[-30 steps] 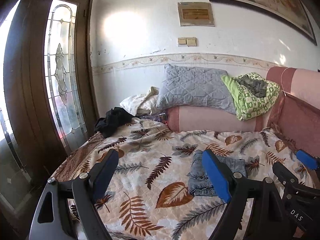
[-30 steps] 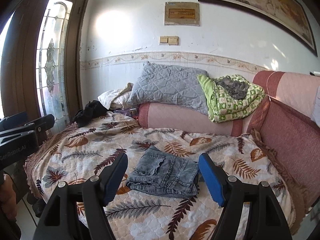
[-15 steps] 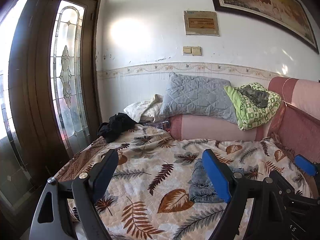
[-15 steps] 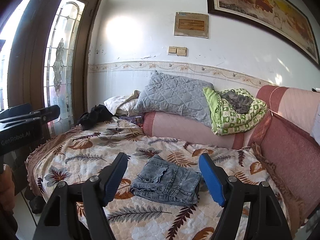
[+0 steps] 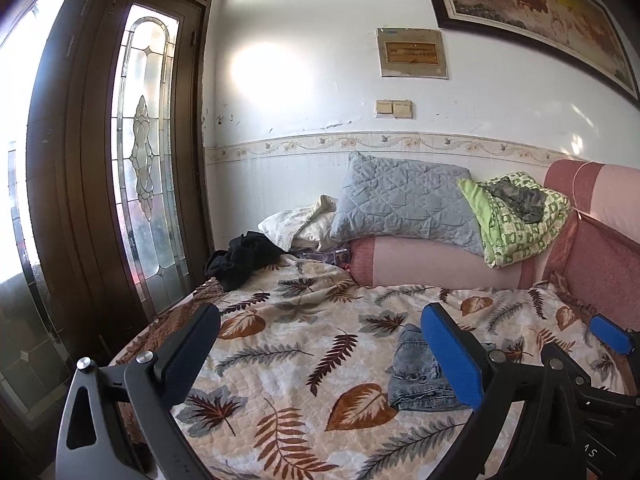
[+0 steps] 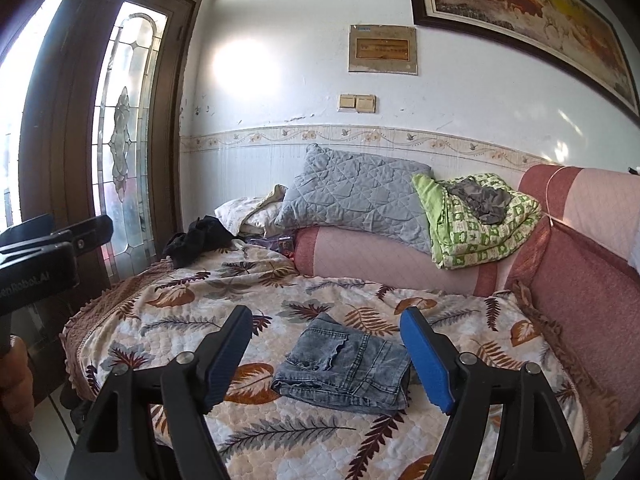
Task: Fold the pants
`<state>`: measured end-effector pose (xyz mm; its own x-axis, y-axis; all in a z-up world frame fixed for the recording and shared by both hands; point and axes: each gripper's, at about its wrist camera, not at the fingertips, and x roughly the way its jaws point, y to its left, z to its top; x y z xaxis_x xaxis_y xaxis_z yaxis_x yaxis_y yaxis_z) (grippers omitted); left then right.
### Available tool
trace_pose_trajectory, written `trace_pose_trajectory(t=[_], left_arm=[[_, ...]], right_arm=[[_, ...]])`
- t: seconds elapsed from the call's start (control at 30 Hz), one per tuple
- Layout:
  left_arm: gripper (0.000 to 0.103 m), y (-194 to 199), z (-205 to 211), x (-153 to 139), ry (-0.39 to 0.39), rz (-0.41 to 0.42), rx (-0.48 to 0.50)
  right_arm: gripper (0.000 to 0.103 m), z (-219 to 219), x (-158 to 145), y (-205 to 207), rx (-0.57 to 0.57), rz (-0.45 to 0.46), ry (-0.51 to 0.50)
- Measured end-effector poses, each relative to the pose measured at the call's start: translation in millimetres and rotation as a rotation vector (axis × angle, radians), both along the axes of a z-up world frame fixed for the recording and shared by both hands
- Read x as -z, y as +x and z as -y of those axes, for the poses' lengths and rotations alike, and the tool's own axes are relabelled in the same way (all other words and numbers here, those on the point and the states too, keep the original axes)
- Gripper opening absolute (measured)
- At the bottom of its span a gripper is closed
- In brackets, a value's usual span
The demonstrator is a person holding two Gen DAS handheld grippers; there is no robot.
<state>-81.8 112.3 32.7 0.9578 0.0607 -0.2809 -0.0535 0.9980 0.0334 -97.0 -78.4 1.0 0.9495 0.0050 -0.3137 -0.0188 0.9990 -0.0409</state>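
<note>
Grey-blue denim pants (image 6: 344,364) lie folded into a compact rectangle on the leaf-print bedspread (image 6: 192,328). In the left wrist view the pants (image 5: 416,372) lie partly behind the blue right finger. My right gripper (image 6: 326,348) is open and empty, held back from and above the pants. My left gripper (image 5: 320,340) is open and empty, off to the left of the pants over the bedspread (image 5: 280,360). The right gripper's blue tip (image 5: 608,334) shows at the right of the left wrist view.
A grey quilted pillow (image 6: 356,196), a green patterned blanket (image 6: 480,220) and a pink bolster (image 6: 380,264) lie at the back. Black clothing (image 6: 196,240) sits at the far left corner. A pink sofa back (image 6: 592,280) bounds the right; a wooden glass door (image 5: 100,200) the left.
Both grippers have pulled back and tilted upward, away from the folded pants. The pants have not moved. Both grippers stay open.
</note>
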Motion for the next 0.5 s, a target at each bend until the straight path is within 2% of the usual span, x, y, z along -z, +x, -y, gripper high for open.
trace_pose_trajectory(t=[0.27, 0.5], left_arm=[[0.1, 19, -2, 2, -0.012, -0.012, -0.025], [0.1, 40, 9, 12, 0.008, -0.046, -0.001]], right_arm=[[0.08, 2, 6, 17, -0.013, -0.016, -0.011], [0.08, 17, 18, 39, 0.002, -0.063, 0.036]])
